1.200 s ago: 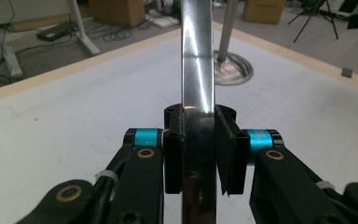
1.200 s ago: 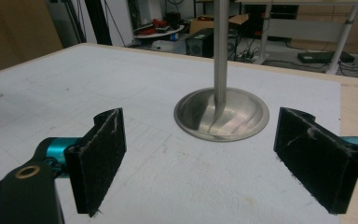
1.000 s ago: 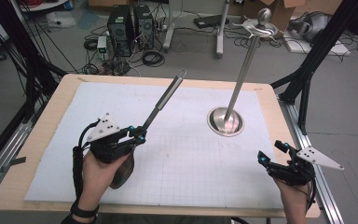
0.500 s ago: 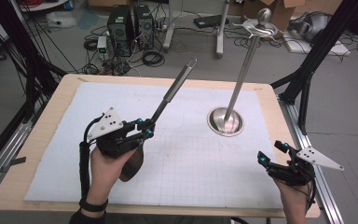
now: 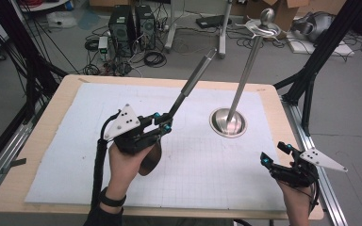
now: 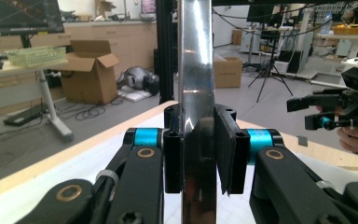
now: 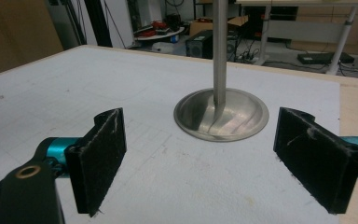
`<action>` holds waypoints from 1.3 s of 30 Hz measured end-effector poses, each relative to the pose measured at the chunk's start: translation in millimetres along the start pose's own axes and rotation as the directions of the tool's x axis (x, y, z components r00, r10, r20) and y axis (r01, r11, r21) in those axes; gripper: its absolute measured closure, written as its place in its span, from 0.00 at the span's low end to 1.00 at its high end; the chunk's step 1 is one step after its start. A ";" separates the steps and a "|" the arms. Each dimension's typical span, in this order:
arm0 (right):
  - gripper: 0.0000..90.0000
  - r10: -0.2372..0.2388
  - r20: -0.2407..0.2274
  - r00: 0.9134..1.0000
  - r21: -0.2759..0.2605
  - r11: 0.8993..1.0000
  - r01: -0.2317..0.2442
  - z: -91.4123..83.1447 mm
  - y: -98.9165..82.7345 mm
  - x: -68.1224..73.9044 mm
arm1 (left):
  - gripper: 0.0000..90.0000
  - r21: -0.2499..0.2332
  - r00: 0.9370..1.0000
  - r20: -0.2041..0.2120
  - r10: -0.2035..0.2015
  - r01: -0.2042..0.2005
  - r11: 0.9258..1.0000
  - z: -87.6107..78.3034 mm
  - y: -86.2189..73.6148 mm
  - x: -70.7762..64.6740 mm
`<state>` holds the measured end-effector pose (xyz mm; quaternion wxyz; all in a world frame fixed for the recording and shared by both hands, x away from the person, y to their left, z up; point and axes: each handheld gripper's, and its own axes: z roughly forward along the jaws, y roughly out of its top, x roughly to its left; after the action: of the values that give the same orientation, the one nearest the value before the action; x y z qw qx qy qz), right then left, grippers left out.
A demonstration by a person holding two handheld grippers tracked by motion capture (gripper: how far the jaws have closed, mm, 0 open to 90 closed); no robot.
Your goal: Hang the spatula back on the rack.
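White grid mat (image 5: 75, 155) covers the table across mid-frame. Metal stand (image 5: 238, 94) rises from its round base right of centre. Long-handled ladle (image 5: 188, 89) slants toward upper centre, its handle clamped between the left gripper (image 5: 166, 123) jaws, bowl beneath the hand. Right gripper (image 5: 265, 160), lower right, jaws wide apart, holding nothing.

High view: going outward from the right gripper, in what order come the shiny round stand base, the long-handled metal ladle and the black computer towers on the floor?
From the right gripper:
1. Shiny round stand base, on the white mat, up and left.
2. Long-handled metal ladle, held in the left gripper, farther left.
3. Black computer towers, on the floor beyond the table.
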<state>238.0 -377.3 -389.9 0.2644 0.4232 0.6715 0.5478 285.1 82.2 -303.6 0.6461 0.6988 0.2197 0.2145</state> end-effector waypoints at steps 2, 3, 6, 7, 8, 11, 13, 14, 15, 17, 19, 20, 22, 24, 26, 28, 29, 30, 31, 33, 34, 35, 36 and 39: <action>0.18 0.001 0.000 1.000 -0.001 1.000 -0.001 -0.2 -0.2 -0.1 | 0.83 -0.008 1.000 -0.001 0.010 -0.010 1.000 7.0 2.0 -1.9; 0.18 0.001 0.000 1.000 -0.001 1.000 -0.001 -0.2 -0.2 -0.1 | 0.83 -0.008 1.000 -0.001 0.010 -0.010 1.000 7.0 2.0 -1.9; 0.18 0.003 0.000 1.000 0.000 1.000 -0.003 -0.9 -0.8 -0.8 | 0.83 -0.010 1.000 0.008 0.018 -0.018 1.000 17.2 5.6 -4.5; 0.18 0.003 0.000 1.000 0.000 1.000 -0.003 -0.9 -0.8 -0.8 | 0.83 -0.015 1.000 0.010 0.022 -0.022 1.000 20.6 6.4 -5.3; 0.18 0.008 0.003 1.000 -0.002 1.000 -0.008 -1.3 -1.3 -1.4 | 0.83 -0.013 0.999 0.009 0.032 -0.032 0.999 26.7 8.1 -7.2; 0.18 0.012 0.002 1.000 0.000 1.000 -0.012 -2.8 -2.1 -2.4 | 0.83 -0.014 0.999 0.005 0.039 -0.039 0.999 35.8 10.1 -8.8; 0.18 0.016 0.004 1.000 -0.001 1.000 -0.016 -3.6 -2.3 -2.8 | 0.83 -0.013 0.999 0.004 0.044 -0.044 0.999 41.2 12.3 -9.6; 0.18 0.016 0.004 1.000 -0.001 1.000 -0.016 -3.6 -2.3 -2.8 | 0.83 -0.013 0.999 0.004 0.044 -0.044 0.999 41.2 12.3 -9.6; 0.18 0.009 0.006 1.000 -0.005 1.000 -0.009 -4.2 -2.4 -3.6 | 0.83 -0.013 0.999 -0.001 0.049 -0.049 0.999 43.8 13.5 -10.3; 0.18 0.011 0.005 1.000 -0.008 1.000 -0.011 -4.6 -2.3 -3.7 | 0.83 -0.007 0.998 -0.003 0.056 -0.056 0.998 49.4 15.8 -11.2; 0.18 0.018 0.003 1.000 -0.008 1.000 -0.018 -5.3 -2.2 -3.3 | 0.83 -0.007 0.998 -0.009 0.061 -0.061 0.998 54.9 17.5 -12.5; 0.18 0.013 0.005 1.000 -0.011 1.000 -0.013 -5.5 -2.1 -4.1 | 0.83 -0.004 0.997 -0.021 0.068 -0.068 0.998 59.8 18.5 -13.9; 0.18 0.016 0.006 1.000 -0.009 1.000 -0.016 -5.9 -2.1 -4.0 | 0.83 -0.002 0.997 -0.023 0.071 -0.072 0.997 62.3 18.8 -14.2; 0.18 0.016 0.004 1.000 -0.011 1.000 -0.016 -6.0 -2.3 -4.5 | 0.83 0.003 0.996 -0.034 0.078 -0.077 0.997 69.7 19.6 -14.9; 0.18 0.017 0.005 1.000 -0.009 1.000 -0.016 -6.2 -2.3 -4.7 | 0.83 0.004 0.996 -0.036 0.077 -0.077 0.997 72.1 19.7 -14.8; 0.18 0.023 0.002 1.000 -0.011 1.000 -0.023 -6.4 -2.5 -4.8 | 0.83 0.002 0.996 -0.048 0.079 -0.079 0.997 76.7 19.8 -14.5; 0.18 0.018 0.005 1.000 -0.017 1.000 -0.018 -6.5 -2.5 -5.5 | 0.83 0.001 0.996 -0.051 0.074 -0.074 0.997 79.0 19.8 -14.6; 0.18 0.018 0.005 1.000 -0.017 1.000 -0.018 -6.5 -2.5 -5.5 | 0.83 0.004 0.995 -0.055 0.083 -0.083 0.997 80.8 19.7 -14.1; 0.18 0.021 0.005 1.000 -0.013 1.000 -0.021 -7.1 -2.5 -5.6 | 0.83 0.009 0.994 -0.067 0.091 -0.091 0.996 82.3 19.7 -13.9; 0.18 0.019 0.006 1.000 -0.012 1.000 -0.019 -7.5 -2.7 -6.1 | 0.83 0.009 0.994 -0.068 0.091 -0.091 0.996 86.6 19.2 -13.9; 0.18 0.022 0.005 1.000 -0.010 1.000 -0.022 -7.8 -2.9 -6.2 | 0.83 0.013 0.993 -0.072 0.090 -0.090 0.996 90.6 18.3 -13.9; 0.18 0.022 0.005 1.000 -0.010 1.000 -0.022 -7.8 -2.9 -6.2 | 0.83 0.013 0.993 -0.072 0.090 -0.090 0.996 90.6 18.3 -13.9; 0.18 0.022 0.004 1.000 -0.012 1.000 -0.022 -7.8 -3.1 -6.4 | 0.83 0.019 0.993 -0.074 0.090 -0.089 0.996 93.9 16.9 -13.4; 0.18 0.023 0.006 1.000 -0.011 1.000 -0.023 -8.1 -3.2 -6.4 | 0.83 0.019 0.994 -0.077 0.083 -0.082 0.996 97.2 15.2 -11.6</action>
<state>233.7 -387.1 -391.6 0.2625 0.4311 0.6627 0.5532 332.9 -4.2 -295.7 0.6222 0.7034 0.2172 0.2663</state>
